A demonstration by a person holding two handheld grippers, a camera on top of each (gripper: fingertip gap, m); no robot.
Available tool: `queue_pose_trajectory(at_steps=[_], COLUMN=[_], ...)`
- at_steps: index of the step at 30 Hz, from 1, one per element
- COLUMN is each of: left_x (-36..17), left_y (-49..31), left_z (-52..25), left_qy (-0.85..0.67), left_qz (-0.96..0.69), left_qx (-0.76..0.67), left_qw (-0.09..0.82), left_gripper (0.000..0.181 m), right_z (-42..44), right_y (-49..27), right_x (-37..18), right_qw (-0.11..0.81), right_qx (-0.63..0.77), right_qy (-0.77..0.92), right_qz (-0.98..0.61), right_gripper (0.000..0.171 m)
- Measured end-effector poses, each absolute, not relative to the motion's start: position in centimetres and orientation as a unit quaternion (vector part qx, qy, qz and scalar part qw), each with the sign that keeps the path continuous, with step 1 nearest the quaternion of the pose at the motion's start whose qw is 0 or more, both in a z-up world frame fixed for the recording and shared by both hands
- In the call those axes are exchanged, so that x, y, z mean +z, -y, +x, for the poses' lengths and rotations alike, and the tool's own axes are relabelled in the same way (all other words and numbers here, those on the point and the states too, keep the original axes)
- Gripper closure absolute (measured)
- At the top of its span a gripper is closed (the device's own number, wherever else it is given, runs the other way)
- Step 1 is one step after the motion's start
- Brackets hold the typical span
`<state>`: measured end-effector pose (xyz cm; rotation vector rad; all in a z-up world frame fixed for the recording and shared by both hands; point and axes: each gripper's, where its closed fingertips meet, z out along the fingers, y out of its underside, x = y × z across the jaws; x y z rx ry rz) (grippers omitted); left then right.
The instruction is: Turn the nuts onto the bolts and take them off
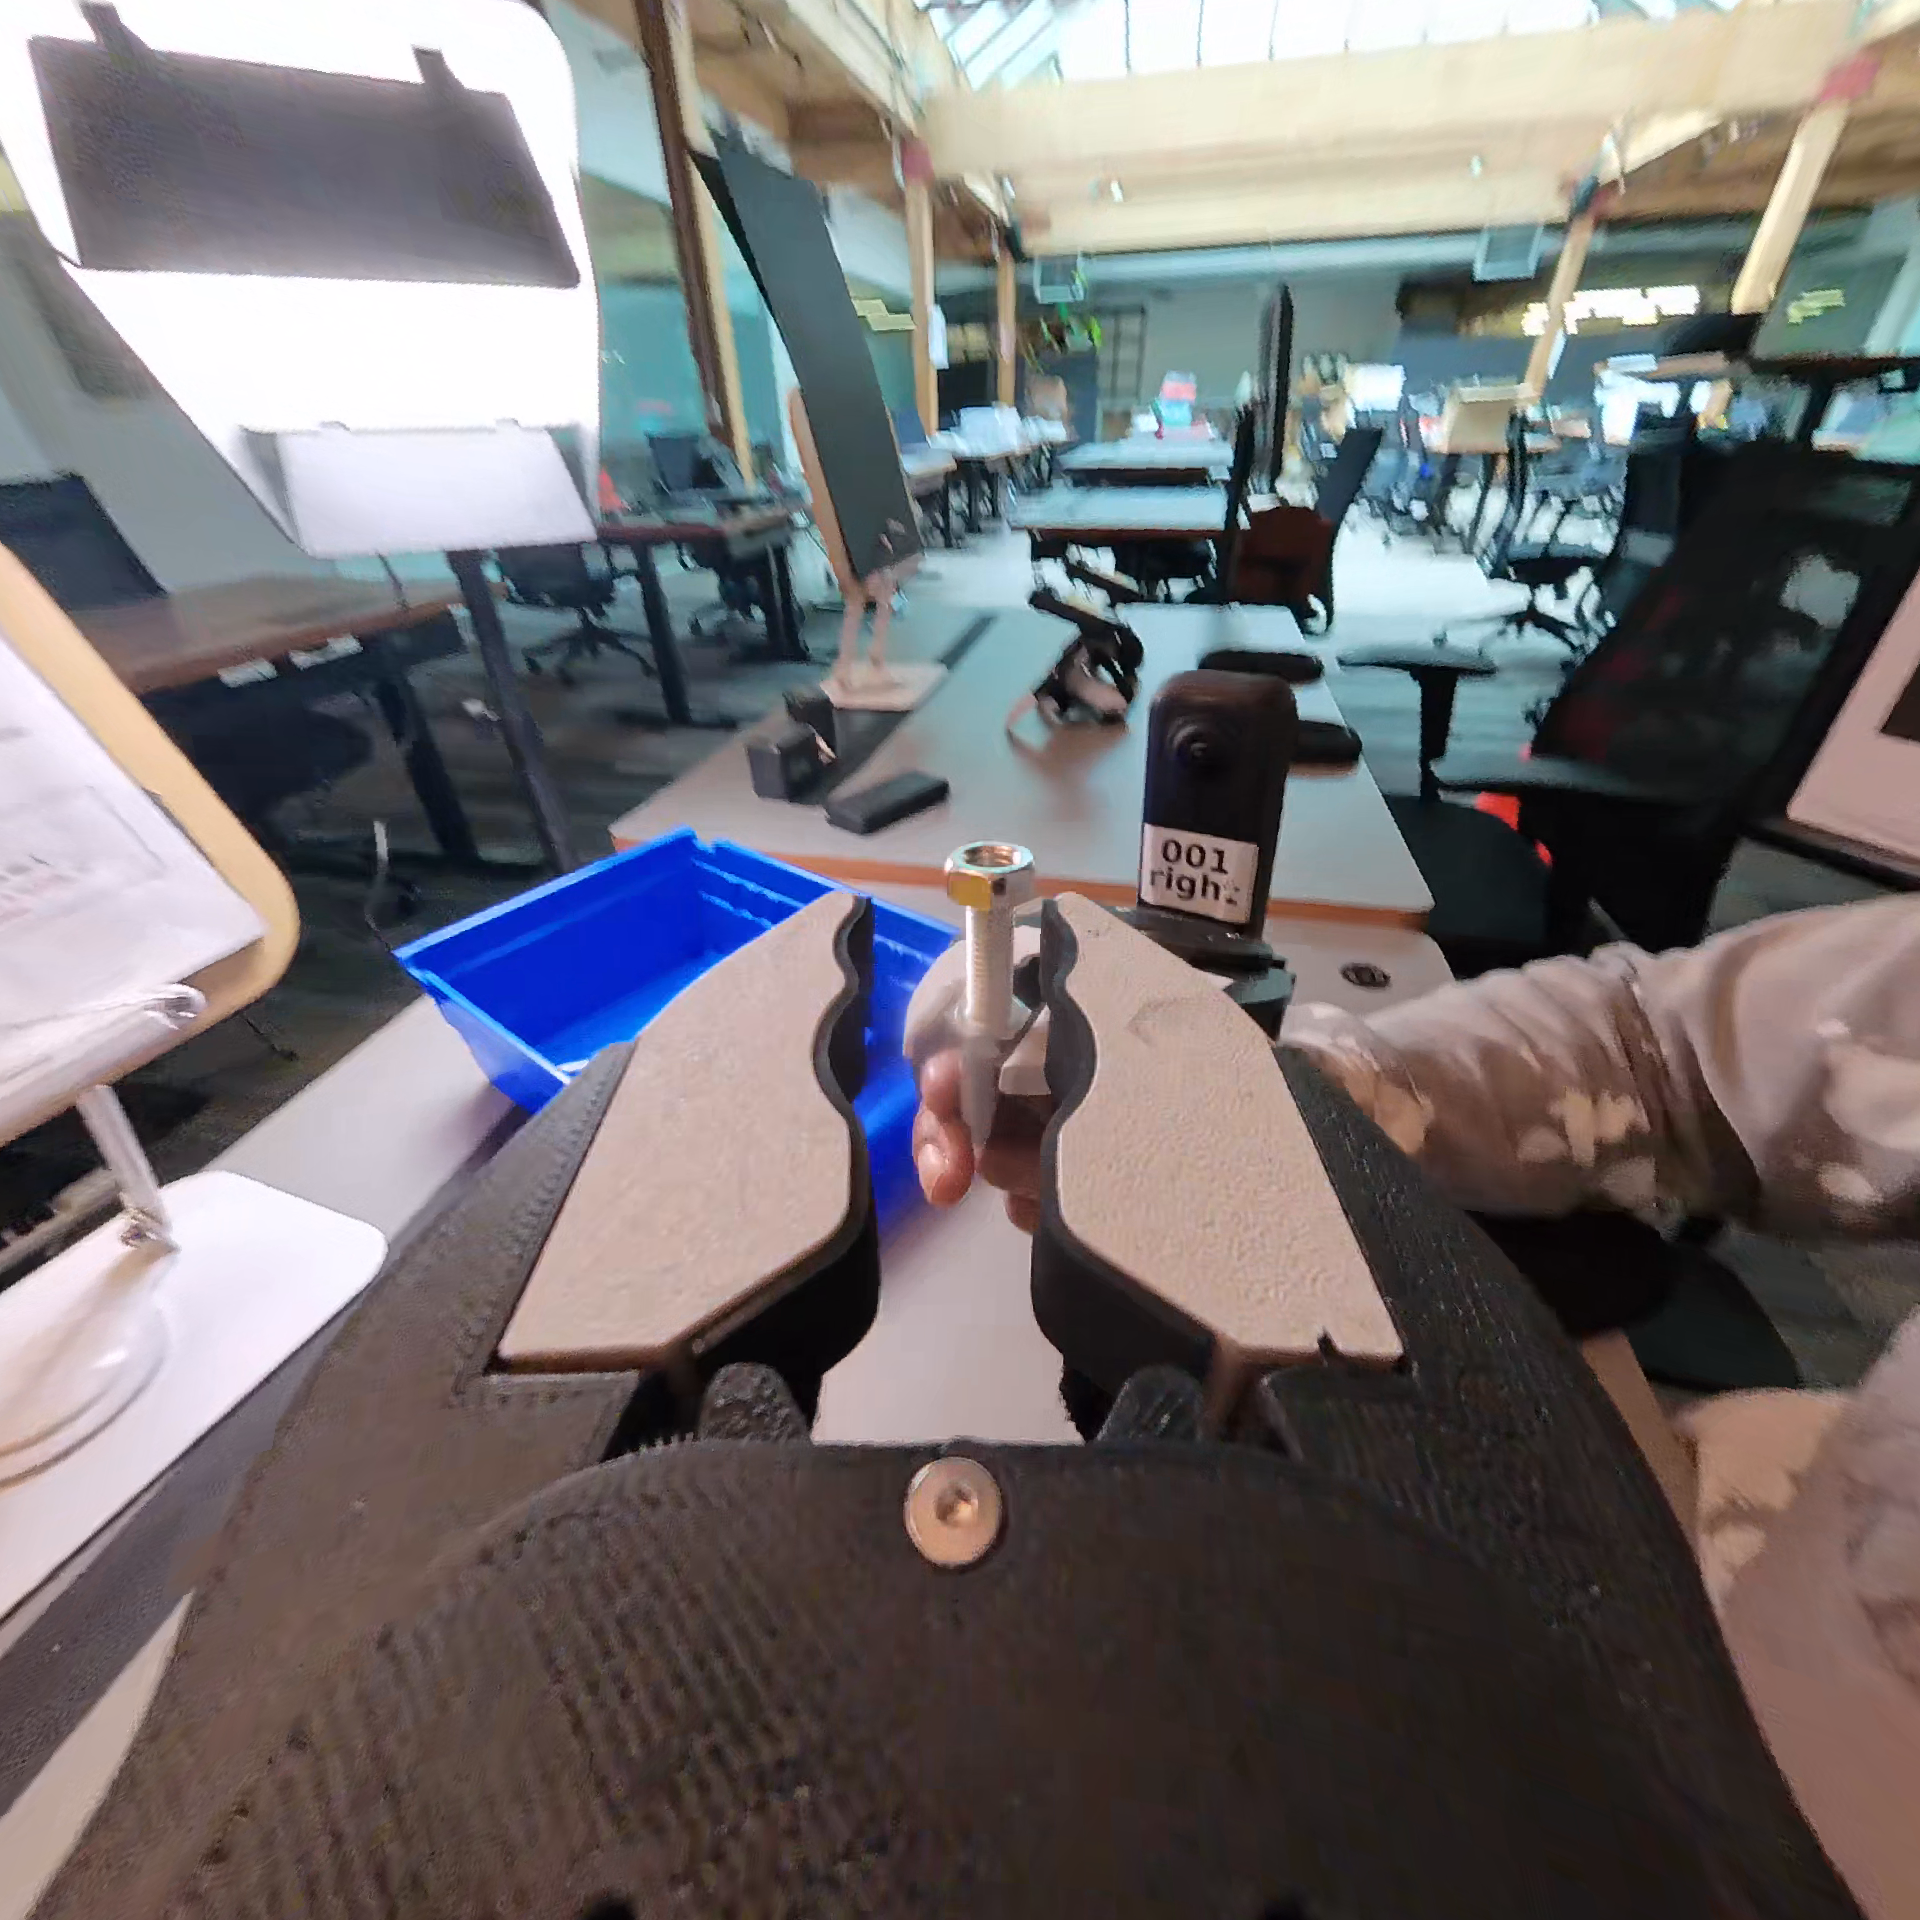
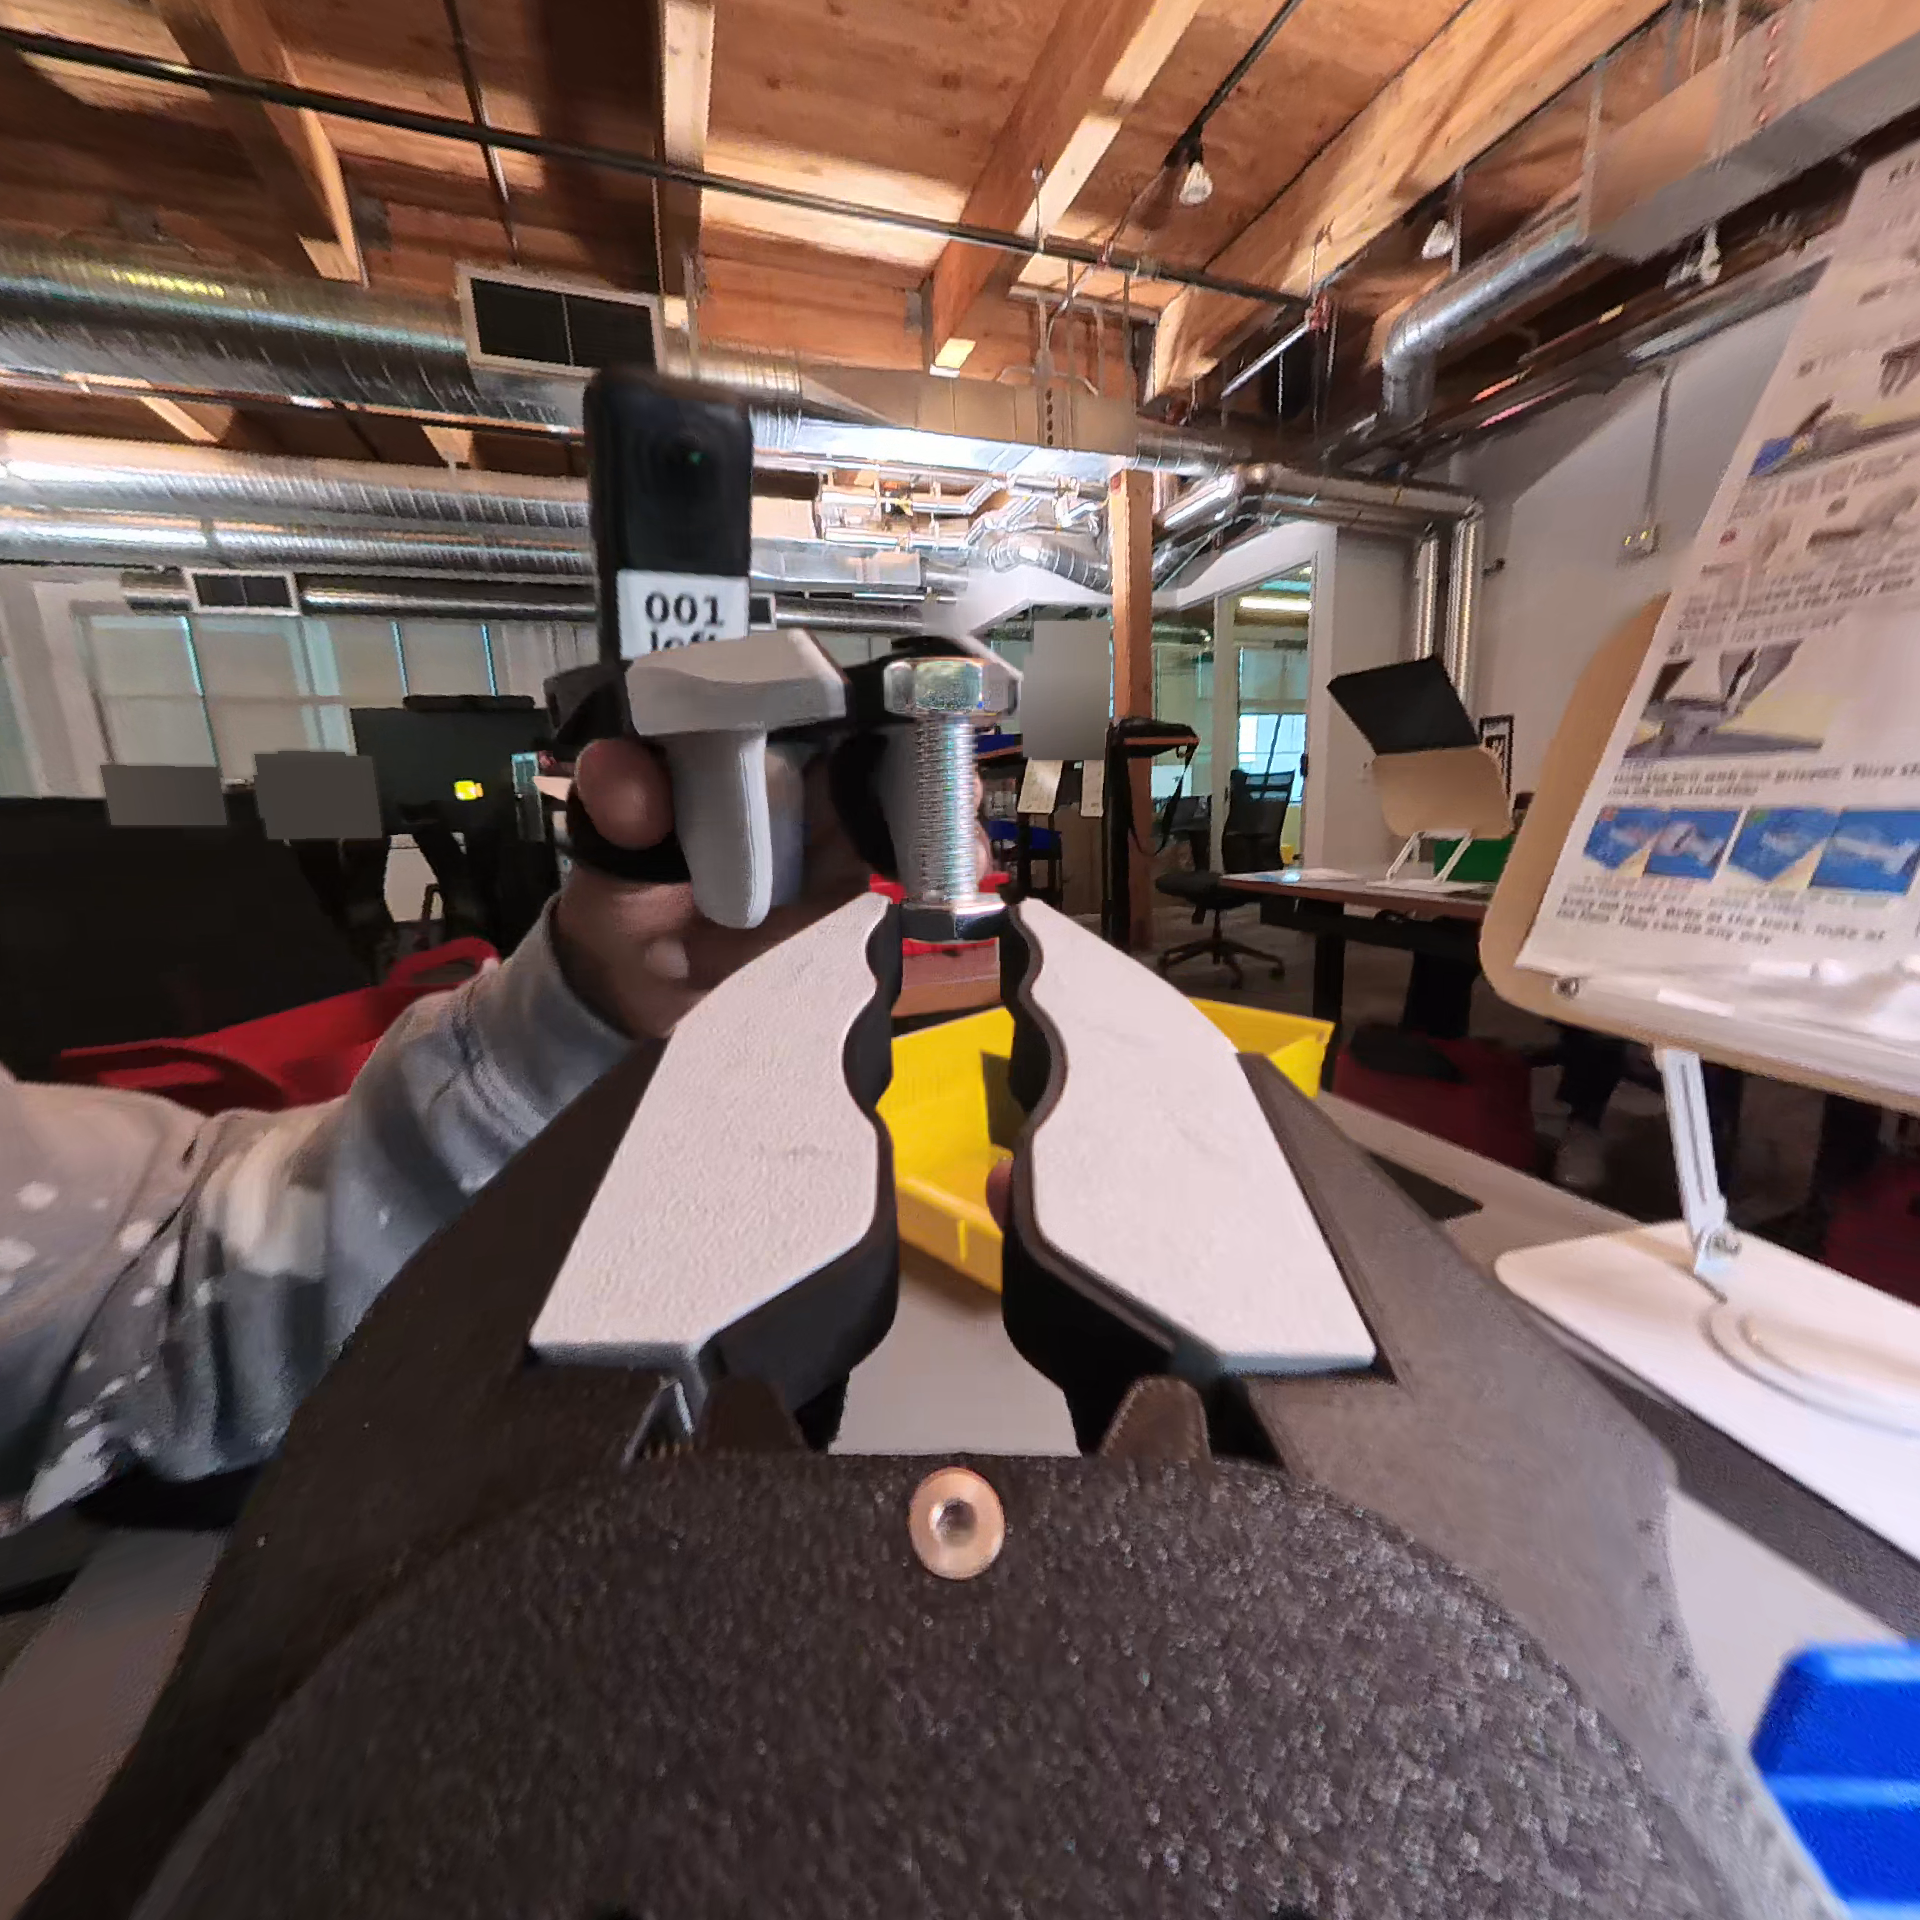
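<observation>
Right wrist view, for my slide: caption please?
Right claw grips the lower end of an upright bolt above a yellow bin.

An open-plan office: rows of desks, mesh chairs, exposed timber ceiling beams and metal ducts.

L gripper is held approx. level, fingers spread w/ a clear gap btwn the tips. R gripper is tilted upward, tips pinched onto a nut. The grippers are faced toward each other, close together, each gripped by a sleeved hand: L hand, R hand.
</observation>
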<state>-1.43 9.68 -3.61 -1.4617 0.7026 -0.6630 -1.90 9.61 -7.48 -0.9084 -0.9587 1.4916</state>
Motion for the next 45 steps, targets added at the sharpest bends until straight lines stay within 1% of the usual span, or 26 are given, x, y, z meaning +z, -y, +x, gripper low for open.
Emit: queue_pose_trajectory(at_steps=[4,8,18,23,29,33,37,45], left_x=[-2.5,-2.5,-3.4,-3.4,-3.3,-2.9,-3.4,-3.7], left_y=[-9.5,-9.2,-9.8,-9.7,-10.2,-9.1,-9.3,-10.4], left_z=[-3.5,-4.5,-4.1,-4.3,-5.7,-4.7,-4.0,-5.7], left_qy=[-0.273,-0.26,-0.257,-0.255,-0.236,-0.258,-0.264,-0.237], left_qz=[-0.62,-0.614,-0.617,-0.612,-0.616,-0.595,-0.6,-0.606], left_qx=[-0.272,-0.278,-0.298,-0.317,-0.306,-0.347,-0.337,-0.309], left_qw=[0.684,0.692,0.681,0.678,0.686,0.678,0.676,0.693], left_gripper=[0.151,0.15,0.152,0.153,0.157,0.152,0.151,0.16], right_z=[-3.6,-5.0,-5.6,-5.3,-4.8,-4.8,-5.1,-4.3], right_y=[-9.9,-9.9,-9.3,-9.2,-8.9,-9.2,-9.1,-9.3], right_x=[-5.5,-5.9,-7.3,-7.2,-6.6,-6.7,-7.0,-6.4], right_qw=[0.557,0.557,0.547,0.548,0.549,0.549,0.546,0.541], right_qx=[0.625,0.618,0.61,0.614,0.624,0.619,0.616,0.637], right_qy=[0.395,0.396,0.415,0.414,0.413,0.412,0.416,0.406], right_qz=[-0.378,-0.389,-0.396,-0.388,-0.371,-0.382,-0.387,-0.37], right_gripper=[0.153,0.153,0.153,0.153,0.153,0.153,0.153,0.153])
